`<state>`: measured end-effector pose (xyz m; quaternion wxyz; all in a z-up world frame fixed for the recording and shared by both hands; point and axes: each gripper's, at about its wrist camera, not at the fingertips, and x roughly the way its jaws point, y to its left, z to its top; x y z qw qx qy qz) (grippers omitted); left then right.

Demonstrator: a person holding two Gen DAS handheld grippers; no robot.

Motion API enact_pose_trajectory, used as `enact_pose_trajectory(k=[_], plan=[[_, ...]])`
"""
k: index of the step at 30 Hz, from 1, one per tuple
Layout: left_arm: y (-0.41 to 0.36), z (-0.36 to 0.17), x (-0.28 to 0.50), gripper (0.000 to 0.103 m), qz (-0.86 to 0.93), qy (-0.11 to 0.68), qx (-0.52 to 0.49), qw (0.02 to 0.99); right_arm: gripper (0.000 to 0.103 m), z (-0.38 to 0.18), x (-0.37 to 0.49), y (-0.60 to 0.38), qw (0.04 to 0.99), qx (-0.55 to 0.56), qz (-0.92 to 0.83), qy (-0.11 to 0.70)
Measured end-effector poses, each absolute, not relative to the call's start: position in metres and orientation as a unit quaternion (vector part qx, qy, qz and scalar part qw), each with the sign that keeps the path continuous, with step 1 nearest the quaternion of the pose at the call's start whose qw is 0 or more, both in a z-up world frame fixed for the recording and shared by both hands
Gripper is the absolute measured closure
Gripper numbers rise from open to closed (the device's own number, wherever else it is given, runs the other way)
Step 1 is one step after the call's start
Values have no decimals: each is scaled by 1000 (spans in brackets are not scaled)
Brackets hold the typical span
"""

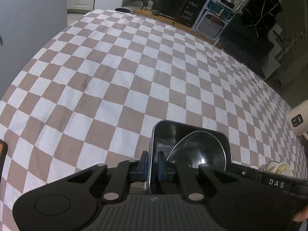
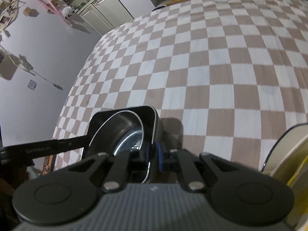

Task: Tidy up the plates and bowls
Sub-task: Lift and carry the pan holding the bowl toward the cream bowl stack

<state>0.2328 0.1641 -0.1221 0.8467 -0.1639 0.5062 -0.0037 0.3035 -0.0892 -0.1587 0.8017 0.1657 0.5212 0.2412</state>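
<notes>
Both grippers are clamped on the same tray (image 1: 189,134), a dark rectangular metal one that sits at the near edge of the checked cloth (image 1: 119,73). The left gripper (image 1: 151,165) has its blue pads pressed onto the tray's left wall, one pad outside and one inside. The right gripper (image 2: 153,155) pinches the tray's right wall the same way, seen edge-on between its pads. A round steel bowl (image 2: 125,134) lies tilted inside the tray, leaning toward the far wall rather than sitting flat. At the right edge of the right wrist view a pale dish with a dark rim (image 2: 284,148) lies close by on the cloth; in the left wrist view some cream-coloured dishes (image 1: 279,168) show just right of the tray, partly hidden behind the right gripper's arm. The step in hand looks like a two-handed carry of the tray with the bowl in it, the grip being set and the lift not yet begun. The next move calls for both hands to rise together and keep level, since the loose, tilted bowl could slide or rattle out if one side leads. Where the tray should go cannot be told from these views.
</notes>
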Motion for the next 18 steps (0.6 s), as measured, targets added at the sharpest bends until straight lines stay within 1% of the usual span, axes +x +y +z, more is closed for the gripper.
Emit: enact_pose_trajectory(k=[6, 18], plan=[[169, -124, 232, 93, -3, 508, -176, 843, 93, -165, 306, -103, 789, 200, 239, 530], [166, -129, 241, 95, -22, 512, -168, 842, 93, -159, 290, -100, 800, 186, 232, 521]])
